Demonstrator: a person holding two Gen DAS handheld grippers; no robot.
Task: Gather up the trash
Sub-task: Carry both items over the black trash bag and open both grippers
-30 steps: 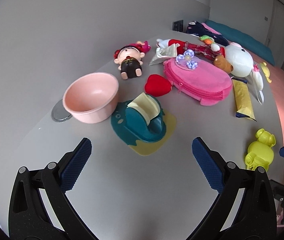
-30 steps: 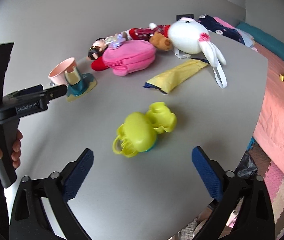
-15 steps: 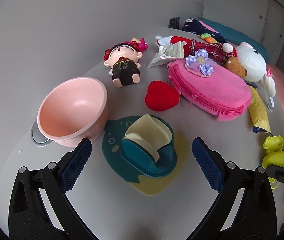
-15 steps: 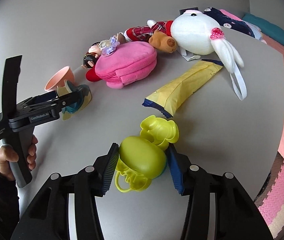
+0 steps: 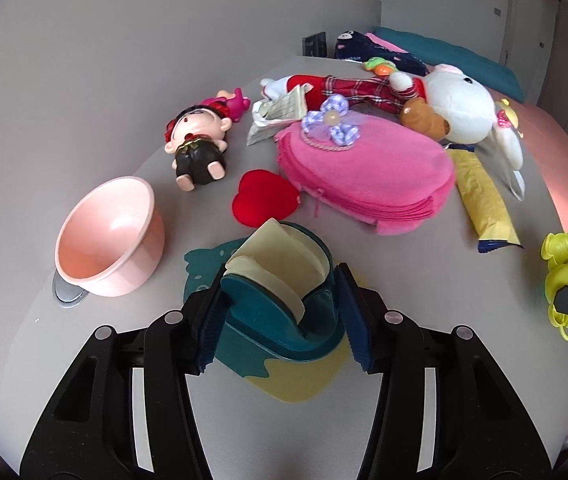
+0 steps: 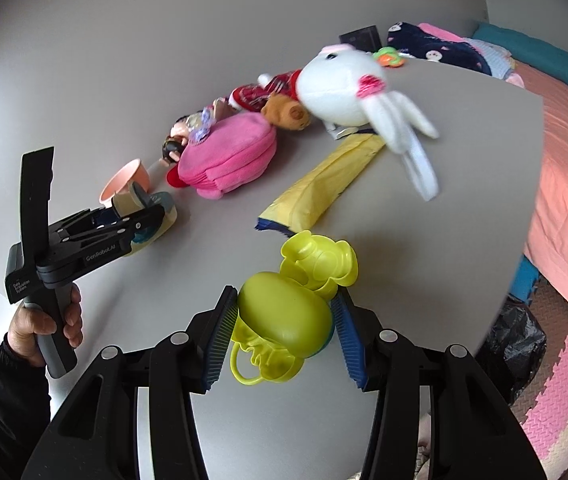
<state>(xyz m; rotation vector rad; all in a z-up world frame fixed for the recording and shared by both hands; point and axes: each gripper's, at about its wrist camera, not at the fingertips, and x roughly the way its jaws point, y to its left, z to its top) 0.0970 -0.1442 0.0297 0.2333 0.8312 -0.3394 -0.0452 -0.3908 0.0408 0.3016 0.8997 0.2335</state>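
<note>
My left gripper (image 5: 280, 320) is shut on a teal tape dispenser (image 5: 284, 280) holding a cream tape roll, standing on the grey table (image 5: 124, 360). It also shows in the right wrist view (image 6: 140, 216). My right gripper (image 6: 284, 336) is shut on a yellow-green plastic toy (image 6: 284, 316), seen at the right edge of the left wrist view (image 5: 563, 276). A yellow wrapper (image 6: 323, 184) lies on the table beyond it, and a crumpled paper wrapper (image 5: 280, 116) lies behind the pink pouch.
A pink bowl (image 5: 108, 236), a red heart (image 5: 264, 198), a doll (image 5: 200, 148), a pink pouch (image 5: 367, 176) and a white plush rabbit (image 6: 347, 88) lie on the table. A bed (image 6: 563, 184) and a black bag (image 6: 515, 344) are to the right.
My left gripper moved forward and closed on the tape dispenser. My right gripper moved forward and closed on the yellow-green toy.
</note>
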